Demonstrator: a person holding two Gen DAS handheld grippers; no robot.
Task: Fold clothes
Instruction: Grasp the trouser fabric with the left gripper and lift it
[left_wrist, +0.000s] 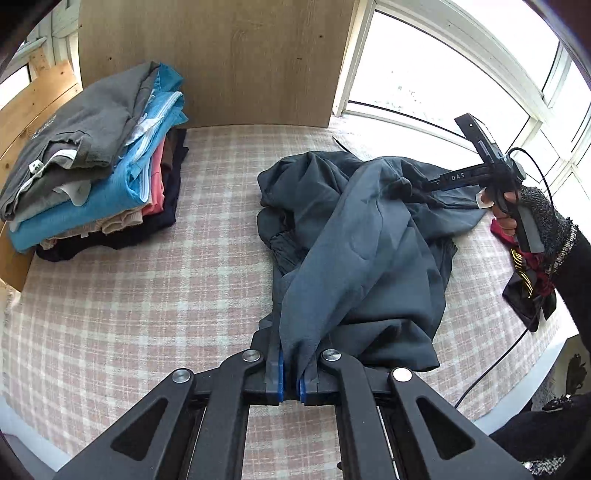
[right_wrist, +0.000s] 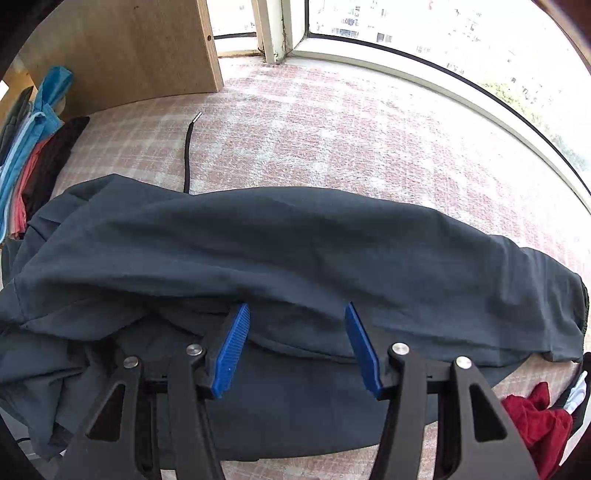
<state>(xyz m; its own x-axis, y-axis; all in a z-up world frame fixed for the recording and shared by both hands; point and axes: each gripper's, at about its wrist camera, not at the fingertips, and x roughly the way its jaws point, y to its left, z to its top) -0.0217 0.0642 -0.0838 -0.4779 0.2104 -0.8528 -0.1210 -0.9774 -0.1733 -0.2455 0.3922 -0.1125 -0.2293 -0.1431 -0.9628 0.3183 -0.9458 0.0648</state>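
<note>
Your left gripper (left_wrist: 291, 373) has its jaws clamped on a hem of the dark slate garment (left_wrist: 354, 236), which lies crumpled and twisted at centre on the checked surface (left_wrist: 129, 295). Your right gripper (right_wrist: 297, 347) hovers over it, jaws apart, possibly touching cloth. A folded stack (left_wrist: 92, 158) sits at ten o'clock.
</note>
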